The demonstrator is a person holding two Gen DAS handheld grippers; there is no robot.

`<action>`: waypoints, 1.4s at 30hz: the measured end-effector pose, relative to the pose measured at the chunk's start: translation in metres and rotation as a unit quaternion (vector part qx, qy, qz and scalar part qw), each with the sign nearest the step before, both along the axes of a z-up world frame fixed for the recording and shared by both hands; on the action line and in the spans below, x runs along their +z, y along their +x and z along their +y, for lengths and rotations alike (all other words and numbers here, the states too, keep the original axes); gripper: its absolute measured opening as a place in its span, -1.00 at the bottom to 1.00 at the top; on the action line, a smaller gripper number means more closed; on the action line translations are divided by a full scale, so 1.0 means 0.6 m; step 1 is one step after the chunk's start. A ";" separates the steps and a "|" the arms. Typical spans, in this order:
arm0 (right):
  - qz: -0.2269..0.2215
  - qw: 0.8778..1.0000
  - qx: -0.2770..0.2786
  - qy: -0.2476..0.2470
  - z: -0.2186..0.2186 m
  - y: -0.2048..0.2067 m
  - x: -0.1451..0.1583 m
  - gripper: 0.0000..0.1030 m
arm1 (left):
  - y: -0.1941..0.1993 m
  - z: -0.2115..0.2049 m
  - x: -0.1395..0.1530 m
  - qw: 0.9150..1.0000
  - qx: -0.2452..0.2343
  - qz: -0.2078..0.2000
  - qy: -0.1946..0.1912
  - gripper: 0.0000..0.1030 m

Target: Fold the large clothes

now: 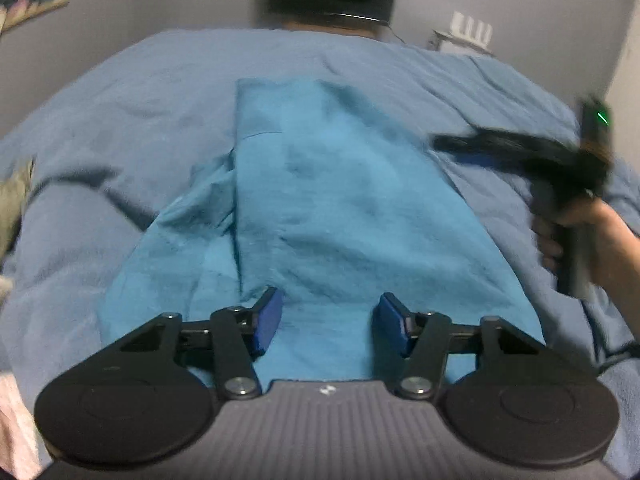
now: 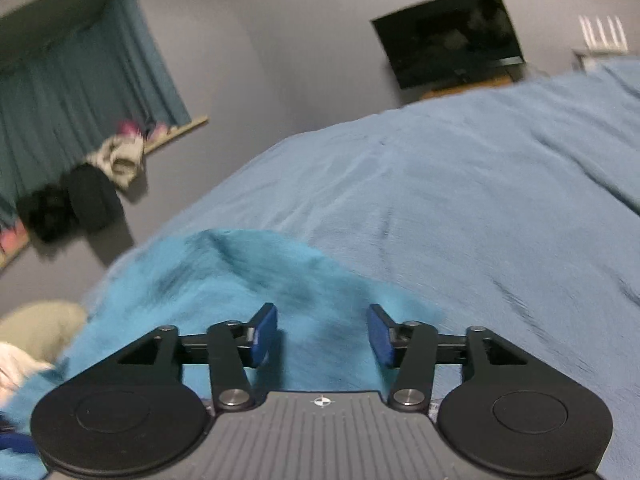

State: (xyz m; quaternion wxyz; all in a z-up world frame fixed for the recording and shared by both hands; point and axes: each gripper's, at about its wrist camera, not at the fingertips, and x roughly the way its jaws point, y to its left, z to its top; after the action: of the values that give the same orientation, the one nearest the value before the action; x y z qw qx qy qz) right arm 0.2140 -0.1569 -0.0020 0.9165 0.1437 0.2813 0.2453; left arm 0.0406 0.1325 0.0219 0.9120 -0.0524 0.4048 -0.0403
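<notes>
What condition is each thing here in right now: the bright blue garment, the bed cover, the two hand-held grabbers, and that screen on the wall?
Turquoise garment: lying on the bed, partly folded lengthwise, wrinkled, held by nothing.
Bedspread: spread over the bed, lightly creased.
Left gripper: jaws open, empty, above the garment's near edge.
Right gripper: jaws open, empty, over the garment's edge.
Television: screen dark.
Curtain: drawn closed.

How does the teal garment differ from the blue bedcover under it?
The garment is brighter teal; the bedcover is a duller grey-blue. The garment is smaller and lies on top; the bedcover spreads across the whole bed. The garment shows a folded-over flap with a straight edge; the bedcover only has loose wrinkles. Both are soft cloth.
</notes>
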 end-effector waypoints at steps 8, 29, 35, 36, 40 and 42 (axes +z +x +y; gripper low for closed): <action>0.149 0.971 0.062 0.174 -0.098 0.053 -0.087 0.84 | 0.017 0.042 -0.017 0.998 0.053 -0.015 -0.041 -0.29; 0.182 0.940 0.140 0.252 0.014 0.190 -0.184 0.90 | 0.027 0.077 -0.037 0.992 0.057 -0.005 -0.108 -0.29; 0.091 0.968 0.104 0.209 -0.014 0.095 -0.067 0.33 | 0.044 0.050 -0.042 0.994 0.032 0.007 -0.107 -0.29; 0.080 0.971 0.094 0.207 -0.029 0.080 -0.047 0.27 | 0.053 0.036 -0.041 0.994 0.024 0.010 -0.103 -0.29; 0.050 0.978 0.036 0.201 -0.118 0.045 0.019 0.17 | 0.111 -0.044 -0.053 0.996 -0.013 0.007 -0.091 -0.28; 0.041 0.983 0.015 0.178 -0.164 0.050 0.043 0.16 | 0.145 -0.090 -0.066 0.995 -0.034 0.002 -0.090 -0.28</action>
State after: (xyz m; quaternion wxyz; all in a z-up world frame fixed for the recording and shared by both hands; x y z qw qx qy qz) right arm 0.2441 -0.2555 0.0237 0.8603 0.3104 0.2726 0.2988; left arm 0.1273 0.0787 -0.0179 0.9007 -0.1207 0.4033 -0.1071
